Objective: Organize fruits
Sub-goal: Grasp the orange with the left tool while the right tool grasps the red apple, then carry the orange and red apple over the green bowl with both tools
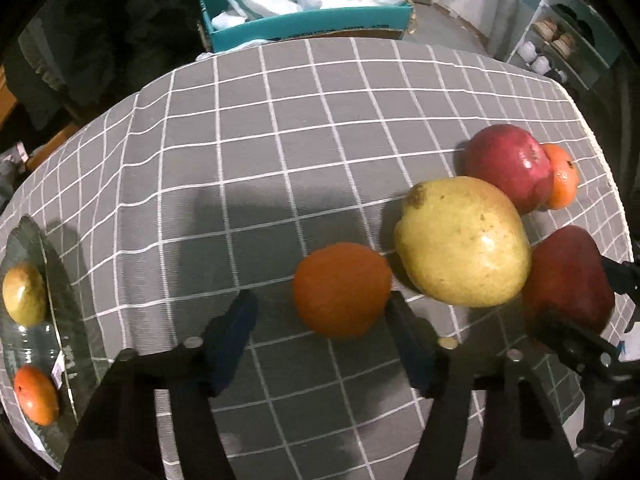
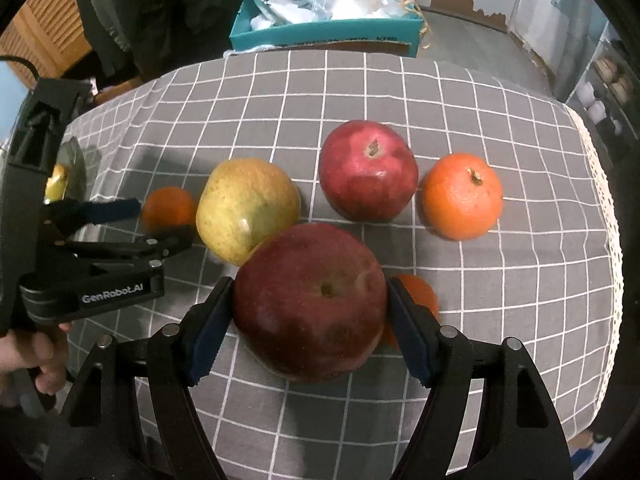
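In the right wrist view my right gripper [image 2: 308, 312] is shut on a dark red apple [image 2: 308, 300], one pad on each side. A yellow-green apple [image 2: 246, 208], a second red apple [image 2: 368, 172] and an orange [image 2: 462, 196] lie behind it; another orange [image 2: 418, 294] peeks out behind the right finger. In the left wrist view my left gripper [image 1: 320, 320] is open around a small orange [image 1: 342, 288], right finger touching it, left finger apart. The yellow apple [image 1: 462, 242] lies to its right. A glass plate [image 1: 60, 312] at the far left holds a yellow-green fruit [image 1: 24, 294] and an orange [image 1: 36, 394].
A grey checked cloth [image 1: 280, 140] covers the table. A teal box [image 1: 308, 20] full of plastic bags stands past the far edge. The table's right edge has a lace trim [image 2: 612, 240]. Shelves with jars [image 1: 556, 44] stand at the far right.
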